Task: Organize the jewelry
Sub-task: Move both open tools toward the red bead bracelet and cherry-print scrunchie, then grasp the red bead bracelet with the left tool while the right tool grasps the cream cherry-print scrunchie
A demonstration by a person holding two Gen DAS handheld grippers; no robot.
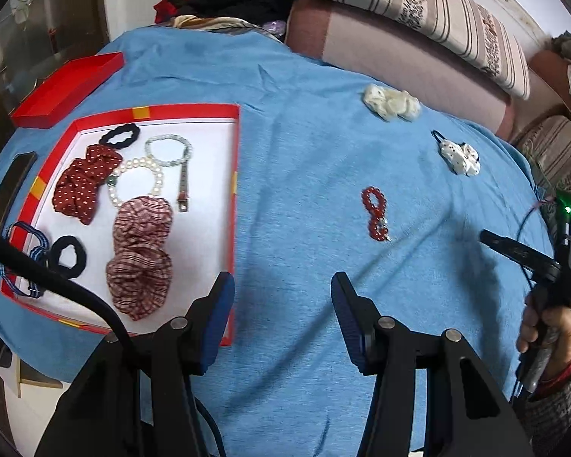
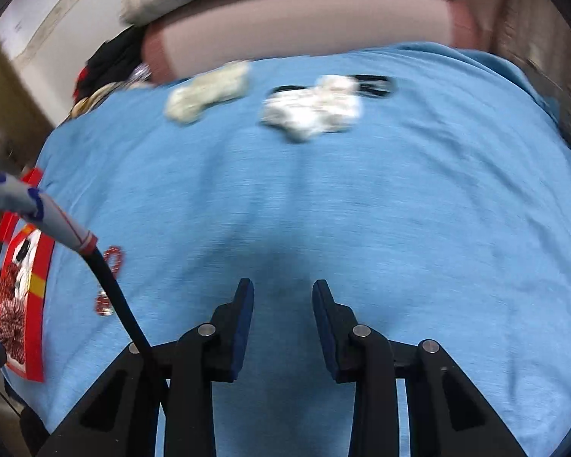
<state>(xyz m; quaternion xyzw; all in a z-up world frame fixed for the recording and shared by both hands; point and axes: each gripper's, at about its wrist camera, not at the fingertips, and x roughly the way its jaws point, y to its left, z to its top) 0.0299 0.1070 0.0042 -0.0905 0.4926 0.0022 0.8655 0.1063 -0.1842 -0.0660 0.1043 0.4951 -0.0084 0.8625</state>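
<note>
A red-rimmed white tray (image 1: 236,144) on the blue cloth holds scrunchies, pearl bracelets (image 1: 136,182), black hair ties and a checked scrunchie (image 1: 141,255). A red bead bracelet (image 1: 377,213) lies loose on the cloth, and shows blurred in the right wrist view (image 2: 110,282). A cream scrunchie (image 1: 391,103) (image 2: 207,91) and a white dotted scrunchie (image 1: 461,157) (image 2: 312,108) lie farther back. My left gripper (image 1: 283,293) is open and empty above the cloth, by the tray's right edge. My right gripper (image 2: 283,297) is open and empty; in the left wrist view it shows at the right (image 1: 521,253).
A red box lid (image 1: 68,89) lies behind the tray. A dark phone (image 1: 13,186) lies left of the tray. A sofa with striped cushions (image 1: 418,11) borders the cloth's far side, with piled clothes (image 1: 240,0). The tray also shows at the left of the right wrist view (image 2: 38,285).
</note>
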